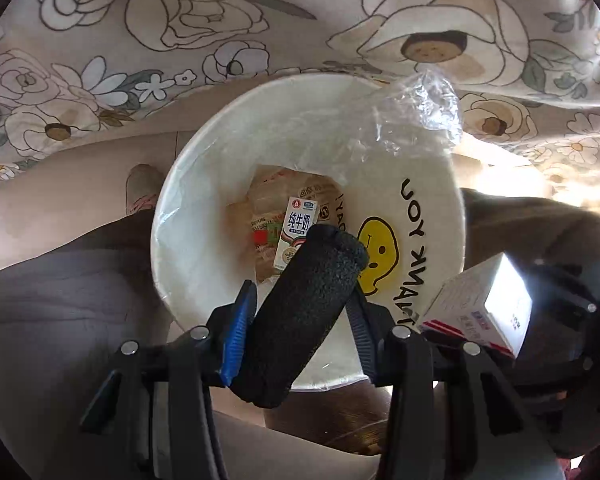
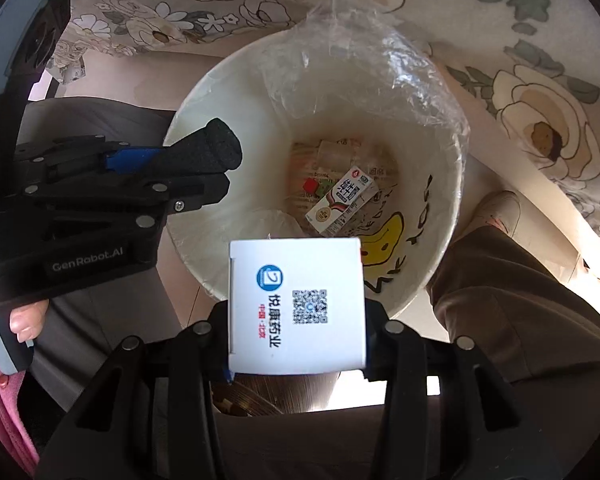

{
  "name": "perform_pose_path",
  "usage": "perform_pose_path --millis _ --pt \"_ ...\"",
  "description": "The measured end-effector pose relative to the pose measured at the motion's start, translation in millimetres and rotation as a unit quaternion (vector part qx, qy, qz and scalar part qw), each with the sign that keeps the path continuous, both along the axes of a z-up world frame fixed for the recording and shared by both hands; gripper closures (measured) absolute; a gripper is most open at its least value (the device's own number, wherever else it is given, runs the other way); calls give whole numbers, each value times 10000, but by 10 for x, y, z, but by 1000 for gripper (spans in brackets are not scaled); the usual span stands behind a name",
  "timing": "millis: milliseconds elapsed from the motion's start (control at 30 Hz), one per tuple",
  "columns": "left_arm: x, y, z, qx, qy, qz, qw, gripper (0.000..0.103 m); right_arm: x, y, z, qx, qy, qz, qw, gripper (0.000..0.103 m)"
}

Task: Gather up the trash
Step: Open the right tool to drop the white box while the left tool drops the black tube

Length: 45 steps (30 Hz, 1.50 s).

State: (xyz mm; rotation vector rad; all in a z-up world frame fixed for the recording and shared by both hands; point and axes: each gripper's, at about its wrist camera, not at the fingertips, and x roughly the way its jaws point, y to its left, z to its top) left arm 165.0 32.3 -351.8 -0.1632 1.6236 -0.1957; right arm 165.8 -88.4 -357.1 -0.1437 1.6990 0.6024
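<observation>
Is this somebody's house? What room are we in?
Probably a home, maybe a bedroom or living room, though I can't be sure. A flowery cloth like a bedsheet hangs over a tiled floor, and a lined white bin already holds a milk carton.

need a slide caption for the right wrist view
Right gripper holds a white box over the lined white bin; left gripper holds a black foam roll.

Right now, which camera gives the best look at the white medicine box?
The right wrist view: the white medicine box fills the centre, clamped in the right tongs, logo and QR code facing us. The left wrist view catches only a glare-washed corner at its right edge.
</observation>
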Motion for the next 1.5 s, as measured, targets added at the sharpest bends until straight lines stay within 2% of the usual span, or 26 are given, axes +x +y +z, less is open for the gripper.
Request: perform_pose_path --millis 133,400,633,933,1000,1067,1500 --pt "27 -41 -196 30 238 69 9997 55 63 45 -218 -75 211 -130 9997 59" --pt "137 11 -484 -63 578 346 9977 55 137 112 -587 -346 336 -243 9985 59" --pt "197 13 -624 -218 746 526 9956 55 175 191 -778 -422 425 -230 9979 59" --pt "213 -11 -778 -291 823 645 9941 52 219 207 -871 -523 428 -271 9973 58" --pt "216 -29 -780 -263 815 655 9942 36 232 203 -883 -533 478 -293 9970 57" --pt "219 -18 -744 -219 752 675 9946 33 244 193 -875 -516 474 -317 9970 54" --pt "189 -4 -730 -268 751 686 9945 33 266 163 -817 -504 376 -340 9974 53"
